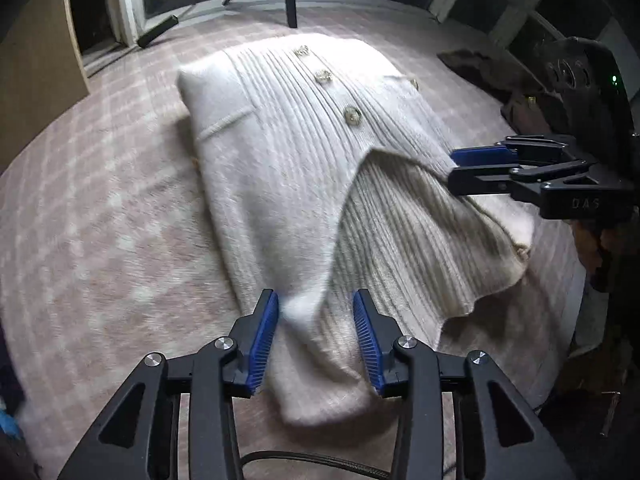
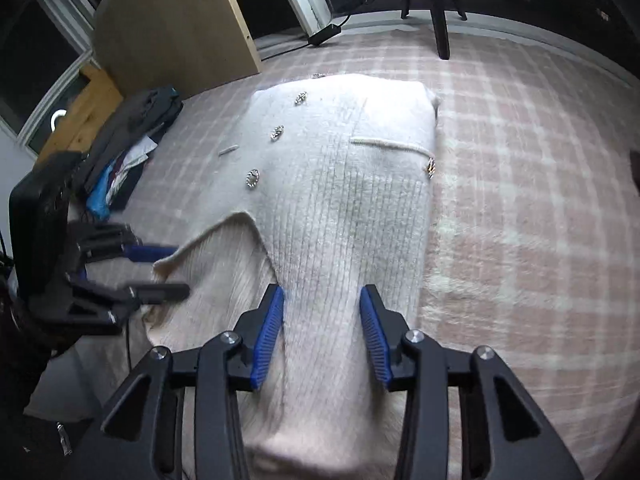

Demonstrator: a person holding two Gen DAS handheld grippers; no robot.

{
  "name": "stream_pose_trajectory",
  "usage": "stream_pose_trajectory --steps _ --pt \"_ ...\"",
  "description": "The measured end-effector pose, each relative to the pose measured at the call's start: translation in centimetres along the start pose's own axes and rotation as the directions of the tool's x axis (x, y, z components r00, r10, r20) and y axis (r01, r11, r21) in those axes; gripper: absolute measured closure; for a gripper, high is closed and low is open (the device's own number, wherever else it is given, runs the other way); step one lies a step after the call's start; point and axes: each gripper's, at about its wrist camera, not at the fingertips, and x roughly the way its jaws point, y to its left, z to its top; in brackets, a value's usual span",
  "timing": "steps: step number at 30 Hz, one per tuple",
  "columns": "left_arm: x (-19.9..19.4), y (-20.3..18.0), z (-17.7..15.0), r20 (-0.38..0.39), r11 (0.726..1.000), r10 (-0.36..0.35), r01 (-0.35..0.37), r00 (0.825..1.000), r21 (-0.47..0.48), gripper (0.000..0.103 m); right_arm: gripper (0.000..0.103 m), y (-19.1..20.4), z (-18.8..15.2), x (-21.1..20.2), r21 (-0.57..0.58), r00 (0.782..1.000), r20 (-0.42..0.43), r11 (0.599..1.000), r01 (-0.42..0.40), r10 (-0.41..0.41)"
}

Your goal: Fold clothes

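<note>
The cream cardigan lay on the checked blanket, its long axis running straight ahead of both tongs. The left tongs and right tongs stood spread, fabric between them unpinched, equally near.

fingers: black, with ribbed blue pads
screws: silver, round
cable: black, braided
marking: "DAS"
</note>
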Motion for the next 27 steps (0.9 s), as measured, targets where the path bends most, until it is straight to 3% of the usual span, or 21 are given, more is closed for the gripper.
stream_pose_trajectory --steps 1,3,4,12,17,27 --pt "-0.7 0.7 0.4 0.018 1.0 -0.005 0.006 1.0 -0.027 0.065 0.063 -0.4 0.3 -0.9 0.02 0.999 0.033 1.0 0.004 -0.005" --pt "-1.0 2.0 0.7 0.025 0.996 -0.02 0.022 0.999 -0.085 0.064 0.046 -1.4 0.6 -2.4 0.066 0.996 0.089 0.998 0.02 -0.025" --pt "-1.0 2.6 0.8 0.025 0.993 -0.029 0.031 0.999 -0.115 0.061 0.043 -2.1 0.5 -2.8 0.092 0.994 0.102 0.995 0.03 -0.04" --pt "0.5 5.6 0.7 0.001 0.954 -0.102 0.098 0.995 -0.284 0.057 0.042 -4.9 -1.9 -1.3 0.212 0.999 0.05 0.977 0.011 -0.022" --pt "0.8 5.3 0.5 0.004 0.946 -0.112 0.108 0.994 -0.305 0.055 0.039 -4.7 -3.0 -0.4 0.223 0.998 0.05 0.974 -0.049 0.039" --pt "1.8 3.7 0.8 0.002 0.956 -0.09 0.087 0.996 -0.28 0.052 0.035 -4.4 -4.5 0.8 0.185 0.996 0.079 0.981 -0.054 0.04"
